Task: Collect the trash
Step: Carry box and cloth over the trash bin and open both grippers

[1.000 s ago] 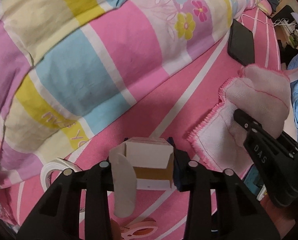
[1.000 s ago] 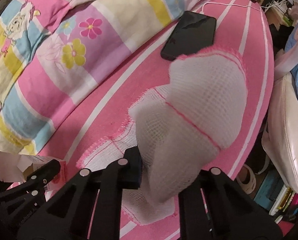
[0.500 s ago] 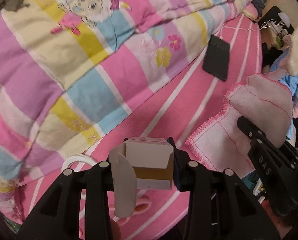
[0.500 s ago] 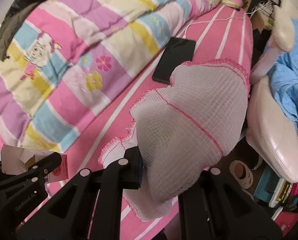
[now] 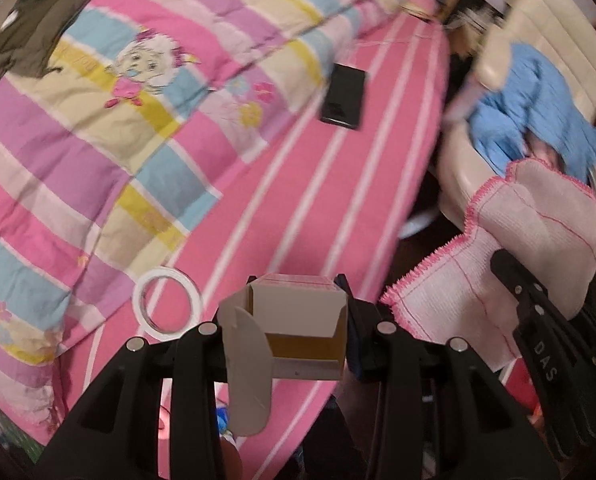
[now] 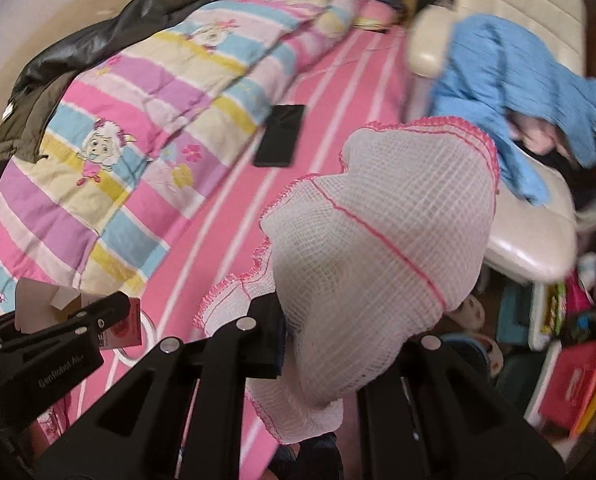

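Note:
My left gripper [image 5: 298,320] is shut on a small open cardboard box [image 5: 298,312], whose flap hangs down at the left. The box is raised well above the pink striped bed sheet [image 5: 338,184]. My right gripper [image 6: 338,344] is shut on a white mesh cloth with pink stitched edging [image 6: 378,240], which drapes over its fingers and hides the right pad. In the left wrist view the same cloth [image 5: 538,240] and the right gripper [image 5: 538,332] show at the right. The left gripper [image 6: 78,320] with the box [image 6: 38,304] appears low left in the right wrist view.
A white tape roll [image 5: 166,304] lies on the sheet by a striped cartoon quilt [image 5: 98,140]. A black phone [image 5: 344,98] lies farther up the bed. A cream chair [image 6: 530,256] with blue clothes [image 6: 518,88] stands right of the bed. Dark jackets [image 6: 78,52] lie by the wall.
Both grippers have risen away from the bed, still holding the box and the cloth. More of the quilt, the chair and the floor clutter has come into view.

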The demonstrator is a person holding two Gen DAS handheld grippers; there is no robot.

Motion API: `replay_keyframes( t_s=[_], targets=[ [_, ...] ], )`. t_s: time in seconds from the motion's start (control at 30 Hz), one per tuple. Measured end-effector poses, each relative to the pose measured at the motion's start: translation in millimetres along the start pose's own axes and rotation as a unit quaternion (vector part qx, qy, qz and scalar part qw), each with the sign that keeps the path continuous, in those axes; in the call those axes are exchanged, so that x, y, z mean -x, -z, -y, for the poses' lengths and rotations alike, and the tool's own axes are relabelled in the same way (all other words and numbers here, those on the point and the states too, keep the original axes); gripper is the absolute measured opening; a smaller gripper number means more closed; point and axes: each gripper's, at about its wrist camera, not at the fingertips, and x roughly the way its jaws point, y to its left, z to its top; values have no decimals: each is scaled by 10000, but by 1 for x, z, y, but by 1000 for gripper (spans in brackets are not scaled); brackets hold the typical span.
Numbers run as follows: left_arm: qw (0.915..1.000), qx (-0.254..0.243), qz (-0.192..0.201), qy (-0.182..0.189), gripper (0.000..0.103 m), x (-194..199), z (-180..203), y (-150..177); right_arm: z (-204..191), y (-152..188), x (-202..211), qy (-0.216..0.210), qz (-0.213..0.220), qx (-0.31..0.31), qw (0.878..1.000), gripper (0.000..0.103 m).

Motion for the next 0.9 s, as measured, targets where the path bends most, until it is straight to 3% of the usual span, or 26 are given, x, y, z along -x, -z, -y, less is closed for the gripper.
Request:
replay_keyframes(
  t_s=[0.23,0.47,0.63,0.9],
  targets=[
    [9978,-609,-117,221,37,1,73,34,71,56,34,388,-86,-536,9978,12],
    [9933,-1049,-299,381,37,-22,161,72,158,107,44,676,-269,-969,9926,12],
    [9893,-1333,-428,406,37,-51,224,104,220,136,37,760,-415,-1183,9892,12],
    [9850,-1544,-656,395,37,-117,291,149,295,188,-6,772,-814,-1243,9859,12]
  ],
)
